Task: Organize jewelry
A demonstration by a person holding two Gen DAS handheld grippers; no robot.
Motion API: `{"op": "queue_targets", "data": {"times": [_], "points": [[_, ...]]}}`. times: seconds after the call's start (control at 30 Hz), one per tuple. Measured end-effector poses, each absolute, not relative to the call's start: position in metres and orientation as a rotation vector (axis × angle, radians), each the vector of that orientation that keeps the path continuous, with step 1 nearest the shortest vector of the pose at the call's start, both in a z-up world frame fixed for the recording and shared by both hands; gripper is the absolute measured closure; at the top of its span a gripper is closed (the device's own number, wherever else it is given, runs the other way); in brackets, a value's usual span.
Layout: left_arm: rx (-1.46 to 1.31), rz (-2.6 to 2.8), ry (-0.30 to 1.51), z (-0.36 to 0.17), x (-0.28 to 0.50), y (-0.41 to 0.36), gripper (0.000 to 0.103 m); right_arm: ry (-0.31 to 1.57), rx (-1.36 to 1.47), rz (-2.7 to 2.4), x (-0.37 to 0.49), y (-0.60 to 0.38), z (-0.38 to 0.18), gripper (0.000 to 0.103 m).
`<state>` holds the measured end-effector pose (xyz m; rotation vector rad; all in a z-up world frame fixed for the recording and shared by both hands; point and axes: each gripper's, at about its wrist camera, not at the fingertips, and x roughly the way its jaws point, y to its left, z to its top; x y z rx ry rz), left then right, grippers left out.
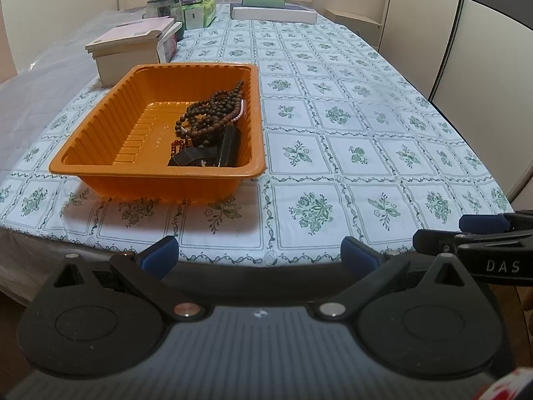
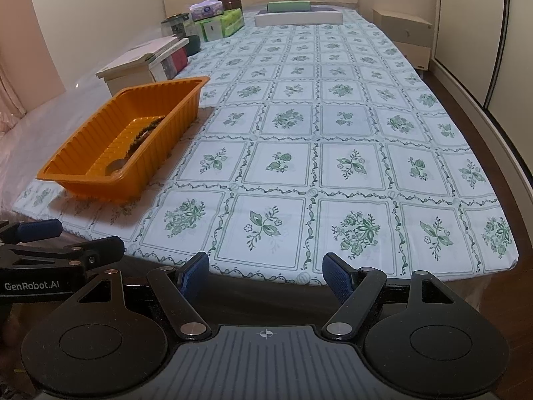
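Observation:
An orange plastic tray [image 1: 100,153] sits near the table's front left edge. Inside it lie dark brown bead strings [image 1: 213,110], a pink bead strand, a small amber bead strand [image 1: 176,146] and a dark strap-like item [image 1: 213,153]. The tray also shows in the right wrist view [image 2: 166,133], with beads [image 2: 146,130] partly hidden by its wall. My left gripper [image 1: 260,255] is open and empty, just off the table's front edge, to the right of the tray. My right gripper [image 2: 266,270] is open and empty at the front edge, further right.
A floral tablecloth [image 1: 333,116] covers the table. A cream box [image 1: 130,50], books, a jar, green tissue packs [image 1: 200,13] and a tissue box stand along the left and back. Flat white and green boxes [image 2: 299,16] lie at the far end. Wardrobe doors stand at the right.

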<state>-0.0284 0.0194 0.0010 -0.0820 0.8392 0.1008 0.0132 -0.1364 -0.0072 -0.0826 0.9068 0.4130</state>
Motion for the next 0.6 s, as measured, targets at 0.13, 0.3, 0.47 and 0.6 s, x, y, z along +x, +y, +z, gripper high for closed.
{"op": "queue_targets", "data": {"times": [0.13,0.3,0.47,0.6], "points": [[-0.082,0.101,0.839,0.0013,-0.0282,0.0193,0.0,0.906,-0.083,0.413,0.0131,-0.1367,-0.0069,0.028],[-0.079,0.101,0.835,0.0015,-0.0287,0.0191,0.0,0.906,-0.084,0.413,0.0135,-0.1365,-0.0062,0.028],[-0.08,0.102,0.836,0.0017,-0.0285,0.0191,0.0,0.904,-0.083,0.41,0.0133,-0.1366,-0.0058,0.028],[-0.08,0.103,0.835,0.0016,-0.0286,0.0192,0.0,0.904,-0.084,0.411,0.0131,-0.1366,-0.0059,0.028]]}}
